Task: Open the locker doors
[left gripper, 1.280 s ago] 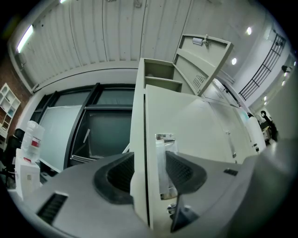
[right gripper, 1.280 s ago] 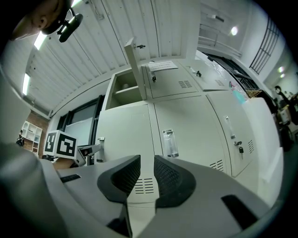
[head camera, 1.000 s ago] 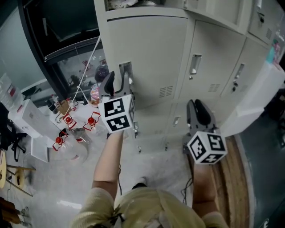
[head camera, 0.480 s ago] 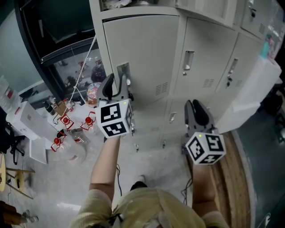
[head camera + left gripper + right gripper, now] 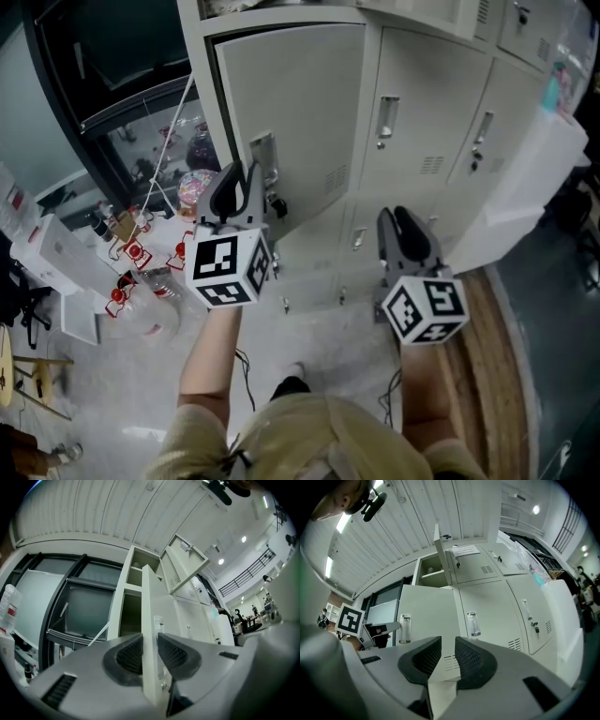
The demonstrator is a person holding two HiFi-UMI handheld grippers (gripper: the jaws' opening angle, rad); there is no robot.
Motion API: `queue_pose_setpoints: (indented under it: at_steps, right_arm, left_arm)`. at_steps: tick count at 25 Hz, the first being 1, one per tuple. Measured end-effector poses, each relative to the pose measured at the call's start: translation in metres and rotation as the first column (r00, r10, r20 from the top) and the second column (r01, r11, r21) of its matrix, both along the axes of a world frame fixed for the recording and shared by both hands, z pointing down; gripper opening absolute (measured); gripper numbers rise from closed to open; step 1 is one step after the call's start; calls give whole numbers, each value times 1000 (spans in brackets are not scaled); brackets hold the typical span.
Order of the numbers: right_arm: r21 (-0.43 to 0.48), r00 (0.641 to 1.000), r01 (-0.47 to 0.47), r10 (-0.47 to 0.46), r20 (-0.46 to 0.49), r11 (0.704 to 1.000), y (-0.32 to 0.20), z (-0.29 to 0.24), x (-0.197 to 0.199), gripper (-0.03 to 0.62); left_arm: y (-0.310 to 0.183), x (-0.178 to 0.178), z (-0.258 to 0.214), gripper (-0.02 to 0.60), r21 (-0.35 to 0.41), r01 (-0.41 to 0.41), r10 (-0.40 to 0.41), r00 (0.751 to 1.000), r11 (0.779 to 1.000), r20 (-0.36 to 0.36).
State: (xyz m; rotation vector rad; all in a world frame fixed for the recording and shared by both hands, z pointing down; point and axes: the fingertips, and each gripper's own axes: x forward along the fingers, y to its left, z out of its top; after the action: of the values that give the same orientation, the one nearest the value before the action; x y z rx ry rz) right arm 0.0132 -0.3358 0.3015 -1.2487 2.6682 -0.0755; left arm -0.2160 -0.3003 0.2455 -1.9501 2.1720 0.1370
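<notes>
- Since a second ago, the leftmost locker door has been pulled ajar as the jaws of the left gripper were closed
- Its free edge is clamped between those jaws, beside the handle
- The right gripper is held before the closed lockers, jaws slightly apart, empty
- Print on the paper label is too small to be read

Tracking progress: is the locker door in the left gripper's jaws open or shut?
Ajar: door stands off its frame, dark interior showing.

Edge of locker door gripped between left tongs, jaws just closed further; door ajar, dark compartment exposed behind.
</notes>
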Motion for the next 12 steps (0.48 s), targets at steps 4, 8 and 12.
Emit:
queue_pose_setpoints:
  at_steps: [4, 8, 12]
  right_arm:
    - [7, 1000, 8, -8, 3, 1000, 7, -3, -3, 72]
    - [13, 1000, 9, -9, 3, 1000, 12, -5, -4, 73]
    - [22, 1000, 2, -2, 6, 1000, 16, -7, -3, 74]
  left_arm:
    - [9, 13, 0, 80, -4, -29, 29, 999, 1000, 39]
    - [16, 30, 0, 74, 1, -71, 71, 996, 997, 60]
    - [24, 47, 2, 72, 9, -121, 120, 990, 993, 72]
